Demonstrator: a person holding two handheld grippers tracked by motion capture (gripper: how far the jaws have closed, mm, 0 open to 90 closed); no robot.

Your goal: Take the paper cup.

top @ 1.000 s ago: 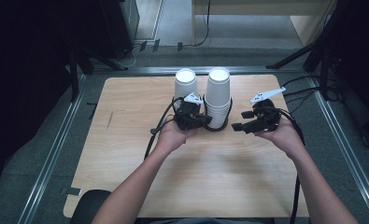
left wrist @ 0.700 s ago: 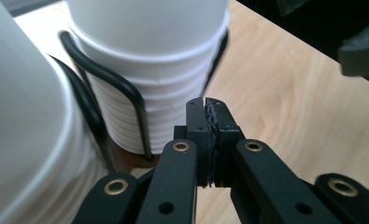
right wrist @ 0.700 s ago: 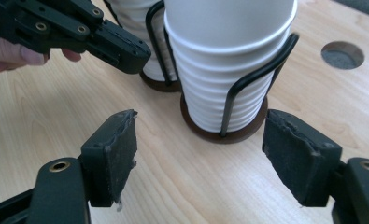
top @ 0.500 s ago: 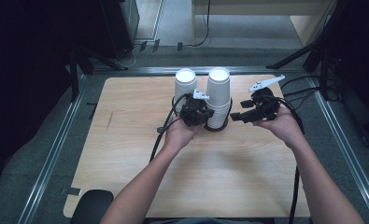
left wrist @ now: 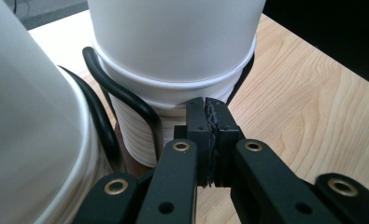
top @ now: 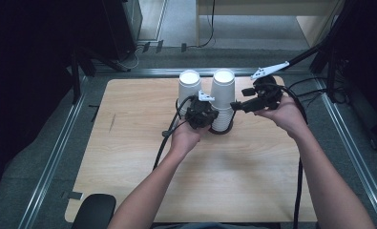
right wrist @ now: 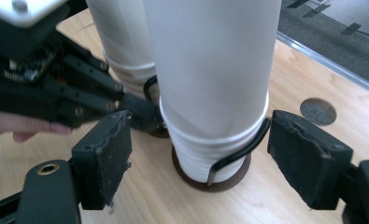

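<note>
Near the wooden table's (top: 129, 157) far edge, two light, crushable paper cup stacks (top: 223, 95) stand; left gripper (left wrist: 209, 140) pressed together, right gripper (right wrist: 198, 158) spread around one stack—grip gently.

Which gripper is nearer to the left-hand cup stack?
Left. The left gripper sits shut against the front of the two stacks, beside the left cup stack; the right gripper is open at the right cup stack.

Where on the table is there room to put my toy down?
The near half of the wooden table, between the two forearms and on toward its front edge, is bare. So is the left side, beside the left cup stack. It is crowded at the far middle, where both cup stacks and both grippers sit close together.
</note>
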